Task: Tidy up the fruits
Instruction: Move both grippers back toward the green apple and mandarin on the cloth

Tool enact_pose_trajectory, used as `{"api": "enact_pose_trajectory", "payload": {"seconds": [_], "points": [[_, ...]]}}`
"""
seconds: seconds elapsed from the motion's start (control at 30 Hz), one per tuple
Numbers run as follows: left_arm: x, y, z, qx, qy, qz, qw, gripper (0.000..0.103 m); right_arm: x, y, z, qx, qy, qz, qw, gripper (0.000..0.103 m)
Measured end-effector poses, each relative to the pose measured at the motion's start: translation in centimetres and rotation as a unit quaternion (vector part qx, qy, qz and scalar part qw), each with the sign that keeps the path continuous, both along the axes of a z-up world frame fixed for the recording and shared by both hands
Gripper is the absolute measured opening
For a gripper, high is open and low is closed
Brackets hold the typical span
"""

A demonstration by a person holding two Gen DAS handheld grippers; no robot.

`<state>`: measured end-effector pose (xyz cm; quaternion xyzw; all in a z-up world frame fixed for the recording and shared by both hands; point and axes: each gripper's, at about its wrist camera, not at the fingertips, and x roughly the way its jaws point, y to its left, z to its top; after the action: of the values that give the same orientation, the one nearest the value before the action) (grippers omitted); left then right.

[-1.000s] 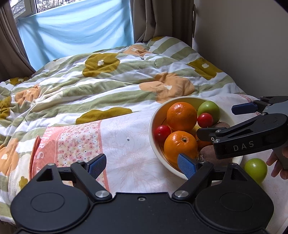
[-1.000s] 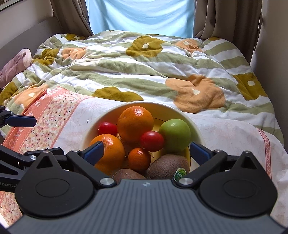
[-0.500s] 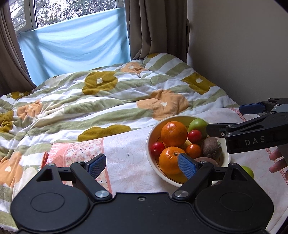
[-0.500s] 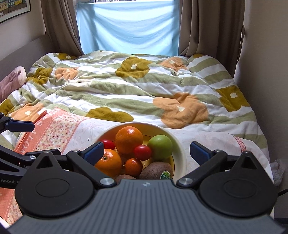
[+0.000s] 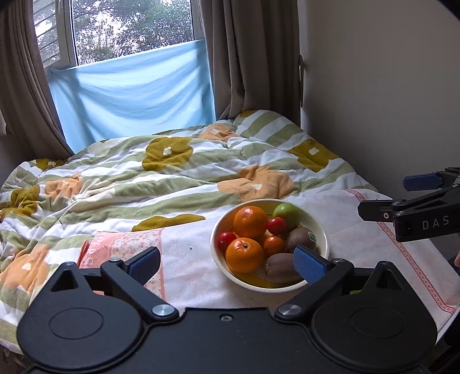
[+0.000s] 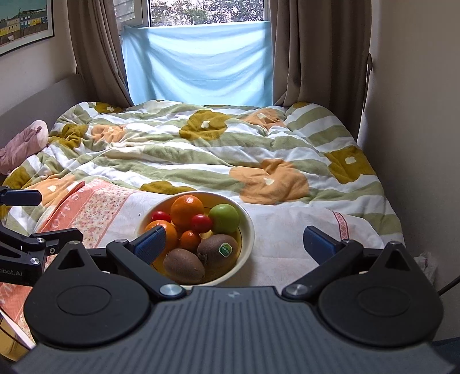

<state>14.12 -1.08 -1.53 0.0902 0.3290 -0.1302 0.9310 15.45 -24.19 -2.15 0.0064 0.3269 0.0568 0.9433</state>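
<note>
While the left gripper spreads its jaws on nothing and the right gripper gapes empty, the fruit sits heaped in the bowl on the bed; back off gently, clear of its rim.

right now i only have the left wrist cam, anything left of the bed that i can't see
observer: Yes, a pink plush thing lies at the left edge of the quilt.
operator: anything above it
observer: A framed picture hangs high at the far left.
operator: right gripper holding fruit
observer: No. The right gripper is open, nothing between its pads, and the bowl lies beyond them.
</note>
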Motion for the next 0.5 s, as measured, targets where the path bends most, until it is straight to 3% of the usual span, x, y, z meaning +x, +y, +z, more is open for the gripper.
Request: {"api": "enact_pose_trajectory", "payload": {"seconds": [0.23,0.5], "points": [[-2.5,-2.2,-1.4,-0.008,0.026,-0.026,0.9993,0.101,-3.2,-2.9,-1.3,-0.002,0.019,0.016,1.000,0.103],[-3.4,-4.1,-5.0,0.016,0.057,-0.066,0.9960,0.099,-4.6,-4.7,-4.8,-0.011,0.057,0.022,0.998,0.103]]}}
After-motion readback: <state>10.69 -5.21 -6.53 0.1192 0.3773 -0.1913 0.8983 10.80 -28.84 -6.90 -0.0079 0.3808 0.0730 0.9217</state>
